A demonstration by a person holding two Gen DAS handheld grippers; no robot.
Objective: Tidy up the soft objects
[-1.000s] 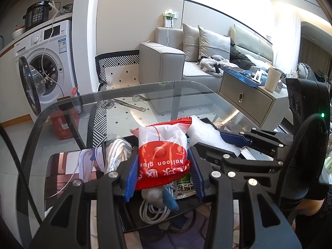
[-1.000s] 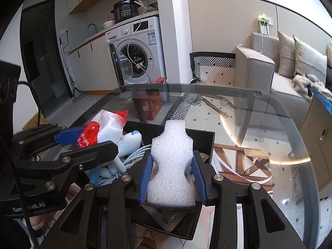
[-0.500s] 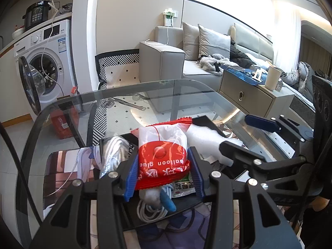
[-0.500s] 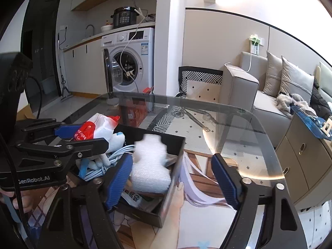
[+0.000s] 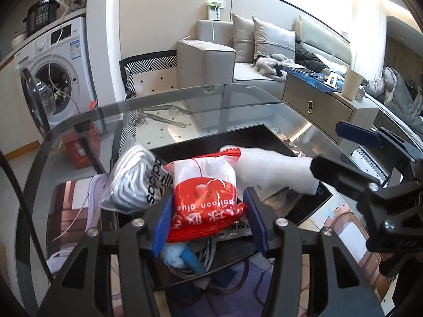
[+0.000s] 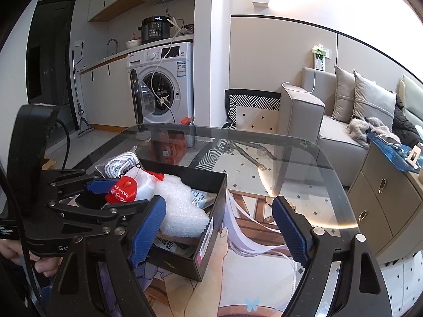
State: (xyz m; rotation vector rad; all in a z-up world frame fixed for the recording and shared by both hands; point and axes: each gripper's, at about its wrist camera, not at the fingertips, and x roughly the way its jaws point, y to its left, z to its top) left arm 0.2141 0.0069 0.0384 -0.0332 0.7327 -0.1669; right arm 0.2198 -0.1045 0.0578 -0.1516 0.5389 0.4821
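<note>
The red-and-white balloon glue packet (image 5: pixel 205 198) sat pinched between the blue pads of the left gripper (image 5: pixel 207 218), over the black box (image 6: pixel 211 227) on the glass table (image 6: pixel 304 163). The white foam piece (image 6: pixel 179 211) lay inside the box, at ten o'clock of the right gripper (image 6: pixel 219 227), whose fingers were spread wide with nothing between them.

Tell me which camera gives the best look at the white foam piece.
The right wrist view: the white foam piece lies in the black box, its outline mostly visible. The left wrist view shows it partly hidden behind the balloon glue packet.
</note>
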